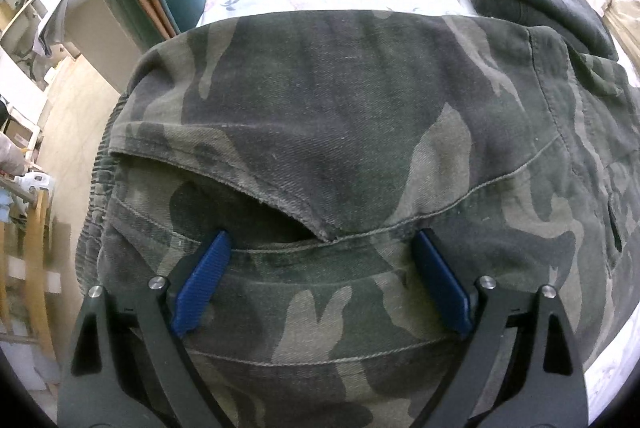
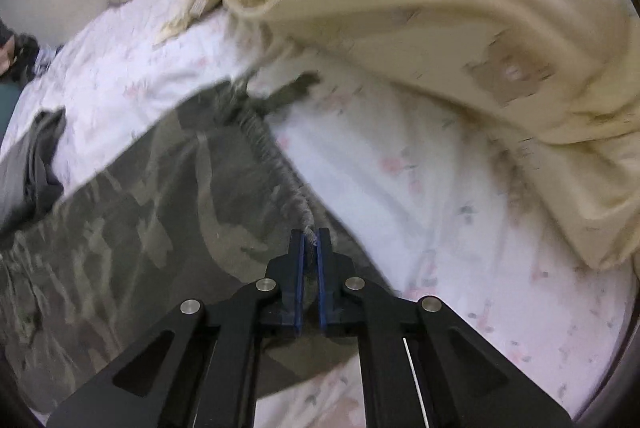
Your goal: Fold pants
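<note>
The right gripper pinches the ribbed waistband of the camouflage pants, which run off toward ten o'clock across the floral sheet, probably to carry that edge over. The left gripper hovers spread wide above the pocket, seemingly ready to pin the cloth.

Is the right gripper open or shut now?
Shut. The right gripper has its jaws pinched together on the ribbed edge of the camouflage pants, with grey fabric between them.
</note>
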Available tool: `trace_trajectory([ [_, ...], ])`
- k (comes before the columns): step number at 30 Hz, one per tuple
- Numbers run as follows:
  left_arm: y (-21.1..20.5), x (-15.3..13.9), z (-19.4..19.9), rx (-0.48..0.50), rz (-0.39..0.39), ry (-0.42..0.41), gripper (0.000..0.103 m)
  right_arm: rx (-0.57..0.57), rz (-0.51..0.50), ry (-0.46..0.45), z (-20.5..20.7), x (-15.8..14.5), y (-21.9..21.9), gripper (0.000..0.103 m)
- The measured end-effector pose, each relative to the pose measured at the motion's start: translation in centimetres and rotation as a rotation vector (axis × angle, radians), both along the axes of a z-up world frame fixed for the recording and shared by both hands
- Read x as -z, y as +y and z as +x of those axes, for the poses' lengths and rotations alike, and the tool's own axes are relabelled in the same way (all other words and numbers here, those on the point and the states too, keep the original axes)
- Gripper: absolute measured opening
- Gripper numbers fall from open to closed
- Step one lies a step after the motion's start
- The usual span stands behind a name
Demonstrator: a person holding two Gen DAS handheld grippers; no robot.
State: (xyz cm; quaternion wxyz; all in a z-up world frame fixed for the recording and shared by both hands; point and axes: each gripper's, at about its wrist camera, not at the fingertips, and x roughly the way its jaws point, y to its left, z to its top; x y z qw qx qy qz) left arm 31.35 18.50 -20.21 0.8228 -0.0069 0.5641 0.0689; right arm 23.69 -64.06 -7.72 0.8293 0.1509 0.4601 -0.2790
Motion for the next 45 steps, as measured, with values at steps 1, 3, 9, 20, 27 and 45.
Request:
trace_trajectory([
  [1,0.2,-0.1,0.0,0.0,-0.005,0.004,0.091,0.02,-0.005,-0.012,-1.0,-1.2,-0.1,0.004],
  [3,0.6,-0.2,0.0,0.003,-0.013,0.009,0.091,0.041,-0.015,-0.01,-1.8,-2.8,-0.4,0.004],
  [9,1.1,-0.4,0.2,0.033,-0.019,0.019,0.091,0.124,-0.007,0.138,-4.2,1.8,-3.1,0.005],
  [20,0.8,-0.1,-0.1,0.04,-0.009,0.013,0.094,0.058,-0.105,0.067,1.0,1.0,-3.2,0.049],
  [27,0.3,0.0,0.5,0.037,-0.005,0.033,0.095,-0.079,-0.076,0.052,11.6,2.6,-3.3,0.048],
  [45,-0.7,1.3,1.0,0.107,0.011,0.035,0.102,-0.055,-0.325,0.237,16.1,6.5,-4.8,0.0],
])
